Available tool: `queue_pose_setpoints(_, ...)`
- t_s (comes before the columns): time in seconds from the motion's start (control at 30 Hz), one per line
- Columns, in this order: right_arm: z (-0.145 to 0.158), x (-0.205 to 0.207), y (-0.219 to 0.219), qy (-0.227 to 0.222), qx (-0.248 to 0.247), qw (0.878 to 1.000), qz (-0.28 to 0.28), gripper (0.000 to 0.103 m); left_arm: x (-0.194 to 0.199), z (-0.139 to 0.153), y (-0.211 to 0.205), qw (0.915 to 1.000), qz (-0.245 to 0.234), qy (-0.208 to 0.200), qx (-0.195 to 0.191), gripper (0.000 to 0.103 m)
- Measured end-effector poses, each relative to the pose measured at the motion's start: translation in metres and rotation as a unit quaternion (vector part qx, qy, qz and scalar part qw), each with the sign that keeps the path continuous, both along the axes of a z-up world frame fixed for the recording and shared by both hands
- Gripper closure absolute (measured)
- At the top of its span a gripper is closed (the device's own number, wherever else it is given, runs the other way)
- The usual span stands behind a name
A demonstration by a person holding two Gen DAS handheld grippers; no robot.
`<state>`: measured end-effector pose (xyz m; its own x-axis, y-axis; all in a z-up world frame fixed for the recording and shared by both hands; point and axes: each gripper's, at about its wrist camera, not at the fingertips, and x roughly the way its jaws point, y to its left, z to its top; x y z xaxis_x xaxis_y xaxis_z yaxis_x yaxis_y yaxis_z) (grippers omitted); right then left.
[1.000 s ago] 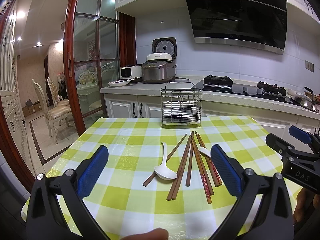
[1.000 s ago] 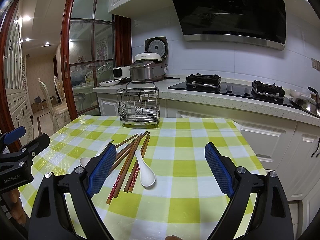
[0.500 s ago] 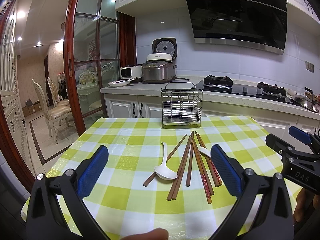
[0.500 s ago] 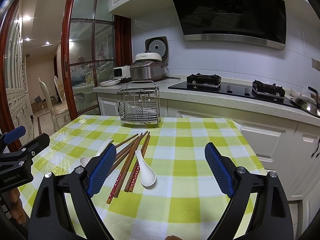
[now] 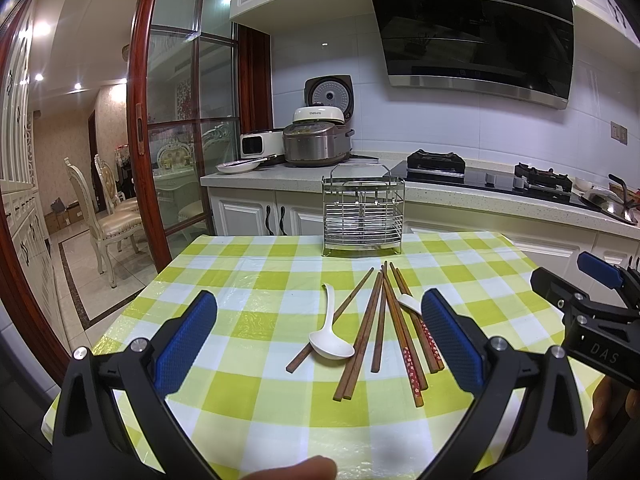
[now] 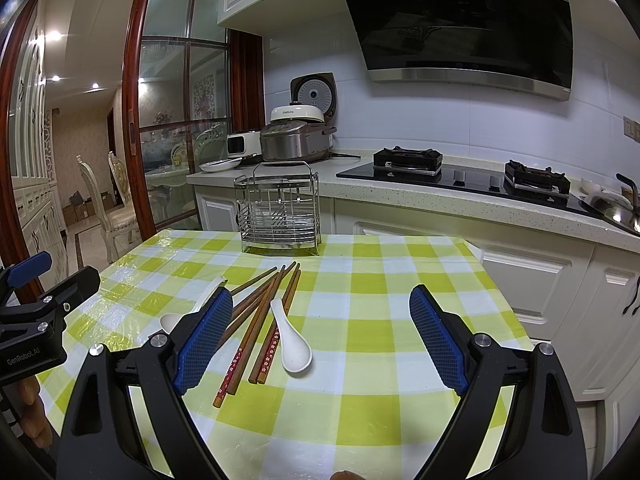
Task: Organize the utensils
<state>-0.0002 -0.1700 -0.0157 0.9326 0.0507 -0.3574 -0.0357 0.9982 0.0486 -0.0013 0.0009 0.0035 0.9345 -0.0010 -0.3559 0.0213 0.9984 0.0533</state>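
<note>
A: While nothing is yet lifted, list the stock. Item one: left gripper [image 5: 320, 336], jaws spread wide, holding nothing, above the near edge of the checked tablecloth [image 5: 248, 276]. Item two: right gripper [image 6: 320, 336], likewise wide open and empty.

B: Utensils?

A: Two white spoons. One spoon [image 5: 330, 338] lies bowl toward us at the left of the pile, resting across a chopstick; a second spoon [image 6: 291, 338] lies at the right side, beside the patterned sticks. Chopsticks [image 5: 382, 328], brown, several, fanned loosely with tips converging toward the wire caddy [image 5: 363, 210]. The caddy stands upright at the far edge of the table, well apart from the pile, and looks unfilled.

B: Recommended handling for the first pick?

A: My judgement: take the spoons first, each with the nearer gripper. Grasp the handle, not the bowl; the glazed curve probably slips between flat pads. Close across the handle's width, low to the cloth, and avoid catching the stick underneath. Chopsticks afterward, pinched near mid-length so they hang level, then lowered upright into a caddy compartment.
</note>
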Motion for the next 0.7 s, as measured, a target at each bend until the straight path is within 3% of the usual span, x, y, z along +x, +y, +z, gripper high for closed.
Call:
queue_pose_setpoints(0.4, -0.004, 0.01, 0.002, 0.026, 0.008, 1.0, 0.002, 0.018, 0.013, -0.004, 0.007, 0.9998, -0.003, 0.018, 0.0, 0.004)
queue_pose_setpoints(0.57, -0.021, 0.048, 0.008, 0.093, 0.006, 0.995, 0.016, 0.018, 0.032, -0.012, 0.018, 0.9986, -0.033, 0.041, -0.007, 0.004)
queue_pose_setpoints(0.7, -0.038, 0.081, 0.015, 0.153, 0.006, 0.987, 0.039, 0.018, 0.063, -0.022, 0.025, 0.9949, -0.04, 0.093, 0.005, 0.004)
